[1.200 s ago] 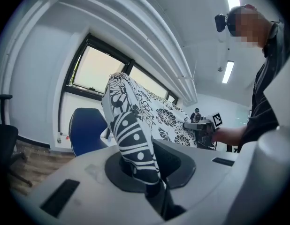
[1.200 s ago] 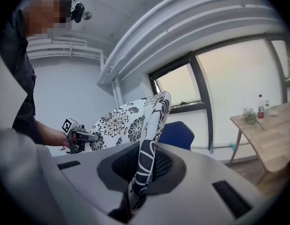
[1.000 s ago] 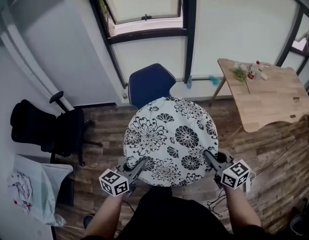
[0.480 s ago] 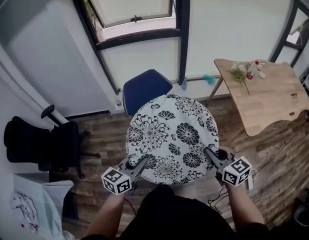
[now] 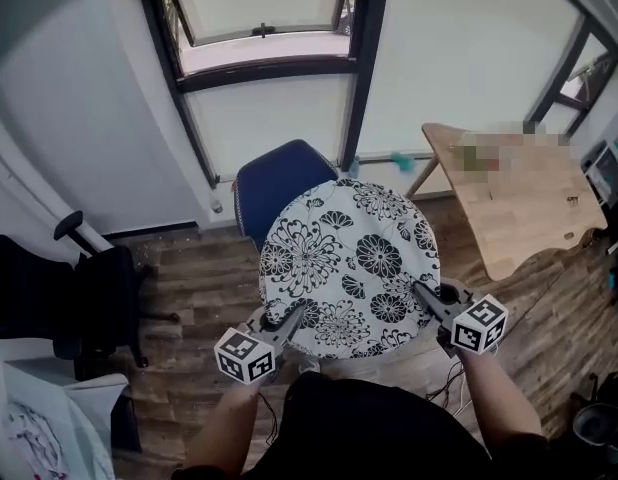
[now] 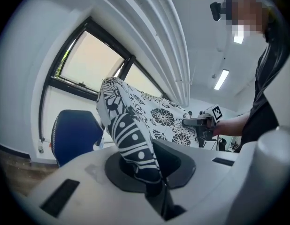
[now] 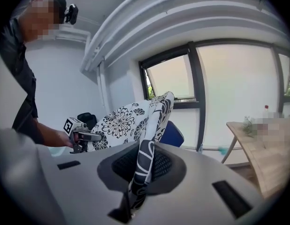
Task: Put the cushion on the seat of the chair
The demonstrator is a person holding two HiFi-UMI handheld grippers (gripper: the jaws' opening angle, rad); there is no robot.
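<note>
Holding round floral cushion point(image 5: 349, 263) aloft, pinched at near rim by left gripper point(image 5: 287, 320) and right gripper point(image 5: 426, 298), jaws clamped on fabric. Not on seat of blue chair point(image 5: 279, 180) — hanging just short of it. Left to do: carry over, lower, release.

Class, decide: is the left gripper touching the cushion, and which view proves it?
Touching. In the left gripper view, the left gripper is shut on the edge of the cushion.

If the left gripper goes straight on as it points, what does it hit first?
The left gripper grips the cushion, so that comes first; beyond it the blue chair looks roughly in line, depth unclear.
</note>
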